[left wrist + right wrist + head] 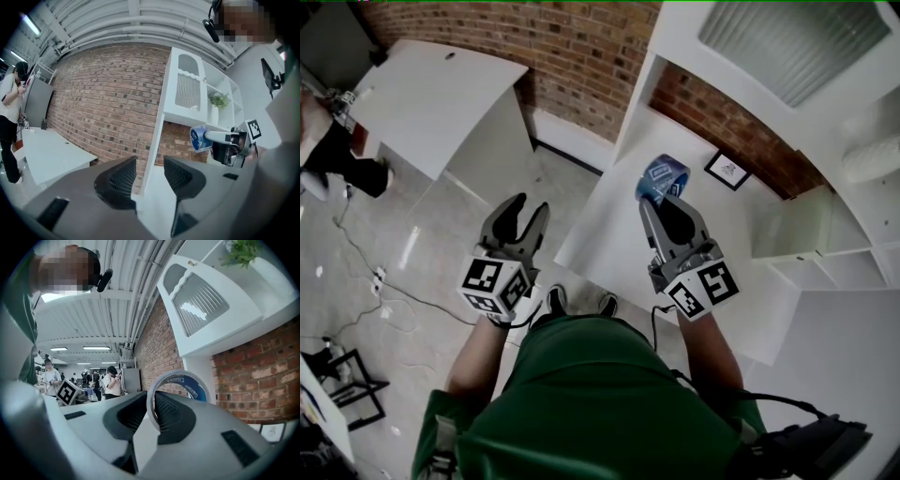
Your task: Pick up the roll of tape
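Right claw [661, 199] is nearly closed, its ribbed dark pads pinching one wall of the roll of tape [664, 176]. The roll is a thin ring with a pale glossy outside and a blue printed core. It sits at the claw's 12 o'clock, held off the smooth white desk [614, 239]. Left claw [525, 211] at 9 o'clock — jaws apart, empty. Rough red brick wall [572, 47] behind.

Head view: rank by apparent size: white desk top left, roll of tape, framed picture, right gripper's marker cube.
1. white desk
2. marker cube on the right gripper, nearer the camera
3. roll of tape and framed picture: look alike, tape partly hidden, so unranked
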### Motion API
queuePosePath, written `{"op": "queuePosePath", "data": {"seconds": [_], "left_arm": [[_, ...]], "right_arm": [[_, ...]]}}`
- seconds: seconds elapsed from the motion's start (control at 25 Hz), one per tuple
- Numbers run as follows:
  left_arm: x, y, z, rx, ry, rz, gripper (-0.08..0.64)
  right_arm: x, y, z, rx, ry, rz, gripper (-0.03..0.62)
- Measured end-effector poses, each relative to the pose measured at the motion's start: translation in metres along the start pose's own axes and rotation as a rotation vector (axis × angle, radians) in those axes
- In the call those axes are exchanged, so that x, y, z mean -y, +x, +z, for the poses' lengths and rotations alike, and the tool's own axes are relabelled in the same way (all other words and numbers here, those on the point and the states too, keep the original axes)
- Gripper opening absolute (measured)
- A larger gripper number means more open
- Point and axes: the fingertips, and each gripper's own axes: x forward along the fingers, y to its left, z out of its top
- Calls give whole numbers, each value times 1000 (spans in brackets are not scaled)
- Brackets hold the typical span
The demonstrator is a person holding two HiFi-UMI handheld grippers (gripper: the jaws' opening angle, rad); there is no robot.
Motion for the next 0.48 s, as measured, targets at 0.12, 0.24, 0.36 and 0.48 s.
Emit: {"op": "queuePosePath", "data": {"seconds": [0.12, 0.24, 0.36, 0.48], "left_arm": [[0, -2, 22, 58, 21, 5, 193], [-4, -7, 44, 105, 40, 26, 193], [-7, -12, 64, 162, 85, 49, 193], [-9, -14, 72, 184, 96, 56, 193]], "right_arm": [[2, -3, 5, 14, -3, -5, 67], [5, -5, 7, 24, -13, -18, 67], [8, -5, 10, 33, -24, -30, 67], [8, -5, 8, 32, -33, -35, 67]]}}
